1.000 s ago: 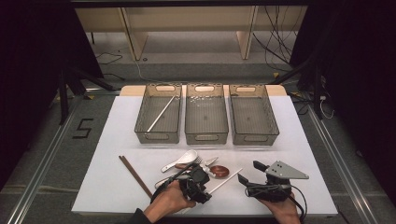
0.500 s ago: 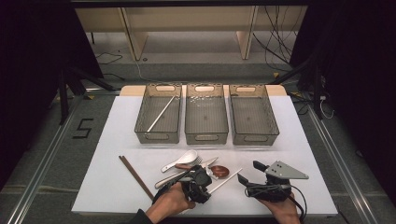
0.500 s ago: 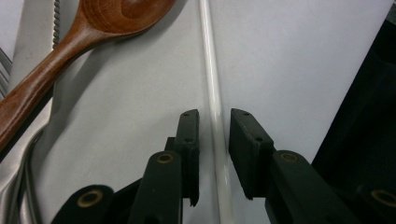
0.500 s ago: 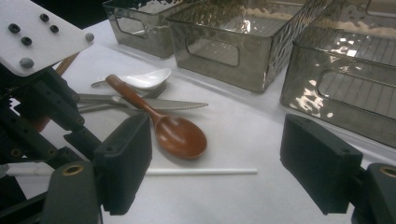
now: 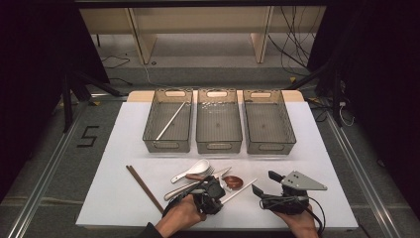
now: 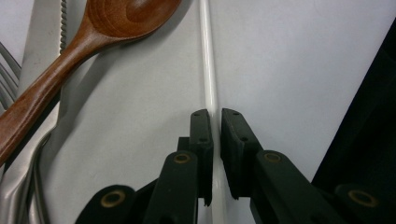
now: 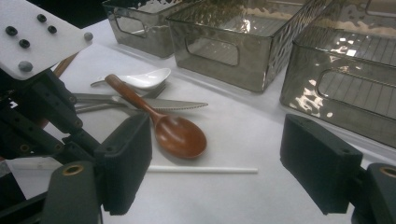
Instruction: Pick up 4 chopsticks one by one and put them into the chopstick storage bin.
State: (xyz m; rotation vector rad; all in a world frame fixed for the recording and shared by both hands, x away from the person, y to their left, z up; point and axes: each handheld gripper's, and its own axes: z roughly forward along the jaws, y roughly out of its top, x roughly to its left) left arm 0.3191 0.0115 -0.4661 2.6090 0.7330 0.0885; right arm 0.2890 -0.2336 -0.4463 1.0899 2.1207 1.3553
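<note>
High view: a white-covered counter (image 5: 119, 198) holds three smoky clear plastic bins in a row across the middle of the frame, the left bin (image 5: 168, 121) with a pale stick inside. At lower centre lies a cluster of cutlery: a white ceramic soup spoon (image 5: 194, 168), a brown wooden spoon (image 5: 233, 182), a serrated steel knife (image 7: 159, 105), and a pair of dark brown chopsticks (image 5: 143, 187) to the left. The left claw (image 6: 215, 122) has just been closing and now pinches a thin white plastic chopstick (image 6: 208, 70) near its lower end, at lower centre of the frame. The right claw (image 7: 215, 170) rests at lower right, spread, holding nothing. The chopstick looks light, stiff and smooth, likely to swivel or slip; a hold nearer its middle would balance better.
</note>
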